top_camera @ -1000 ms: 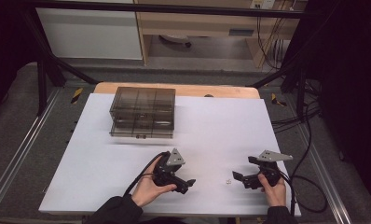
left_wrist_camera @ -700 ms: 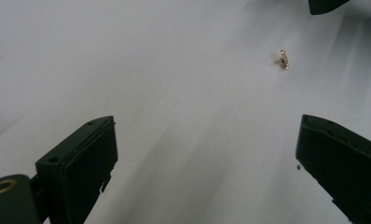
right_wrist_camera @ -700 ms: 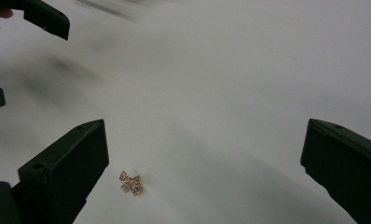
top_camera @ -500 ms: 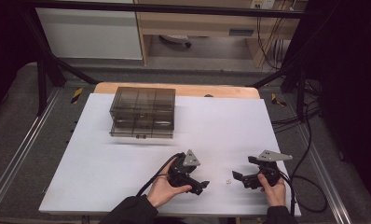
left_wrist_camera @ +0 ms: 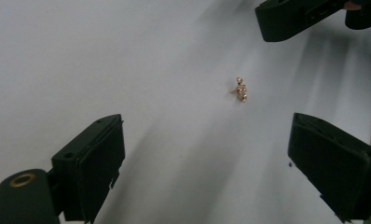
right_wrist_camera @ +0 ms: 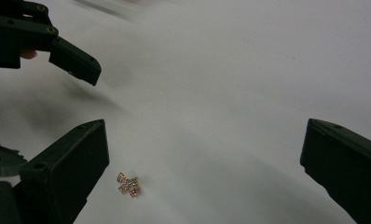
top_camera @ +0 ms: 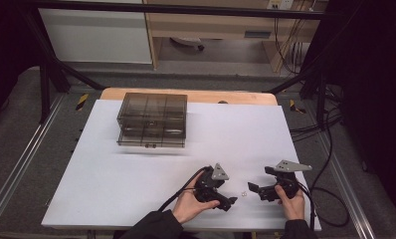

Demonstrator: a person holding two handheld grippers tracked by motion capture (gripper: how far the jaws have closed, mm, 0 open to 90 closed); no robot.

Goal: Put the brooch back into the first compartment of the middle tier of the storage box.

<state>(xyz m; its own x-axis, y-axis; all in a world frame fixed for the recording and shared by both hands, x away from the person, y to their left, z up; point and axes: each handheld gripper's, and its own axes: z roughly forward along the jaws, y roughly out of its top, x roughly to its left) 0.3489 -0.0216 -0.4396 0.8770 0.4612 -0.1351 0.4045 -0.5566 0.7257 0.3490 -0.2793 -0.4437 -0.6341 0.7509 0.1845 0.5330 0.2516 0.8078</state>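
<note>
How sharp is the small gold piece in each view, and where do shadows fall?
Left gripper view: gold piece fairly sharp, soft grey shadow streaks across the white sheet. Right gripper view: piece slightly soft, dark blurred shadows at left. High view: a tiny speck.

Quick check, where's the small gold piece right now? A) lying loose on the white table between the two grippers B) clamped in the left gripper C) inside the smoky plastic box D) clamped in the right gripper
A: the gold piece lies loose on the white table, between the open left gripper and the open right gripper, touching neither.
</note>
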